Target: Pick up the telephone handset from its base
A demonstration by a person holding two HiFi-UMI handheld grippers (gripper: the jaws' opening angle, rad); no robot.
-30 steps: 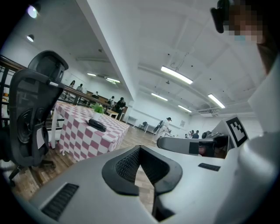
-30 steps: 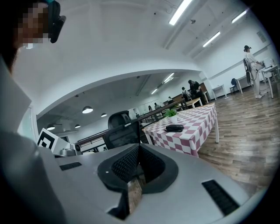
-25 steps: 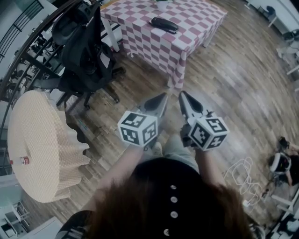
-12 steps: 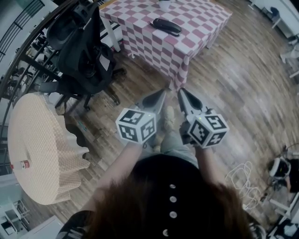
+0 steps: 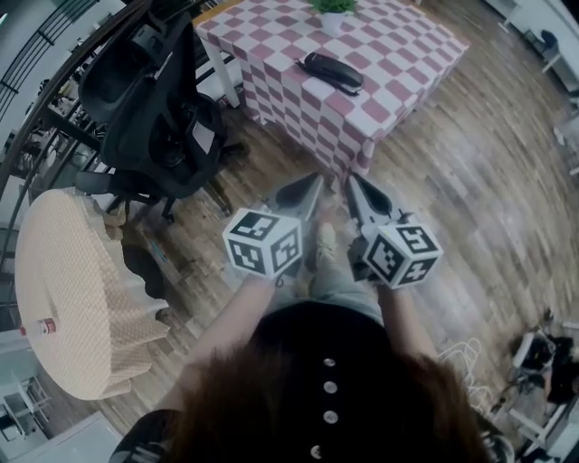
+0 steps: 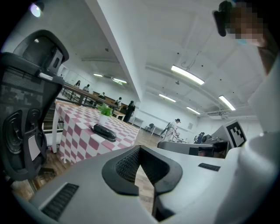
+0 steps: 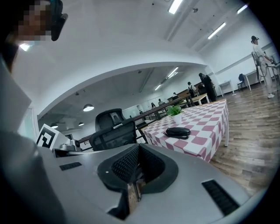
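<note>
Left gripper (image 5: 317,184) and right gripper (image 5: 353,184): jaws pressed together, nothing between them, side by side and well short of the checkered table (image 5: 407,63). Telephone handset (image 5: 332,72) rests on its base on that table, near the potted plant (image 5: 333,13).

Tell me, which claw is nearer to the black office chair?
Left. In the head view the left claw is right of the chair; the right claw lies farther right.

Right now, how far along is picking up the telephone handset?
Nothing is done: the telephone handset lies unlifted on the checkered table. Nothing is in hand: the left claw and right claw are shut and empty, over the wooden floor short of the table. Left: reach it, open, grip, lift.
</note>
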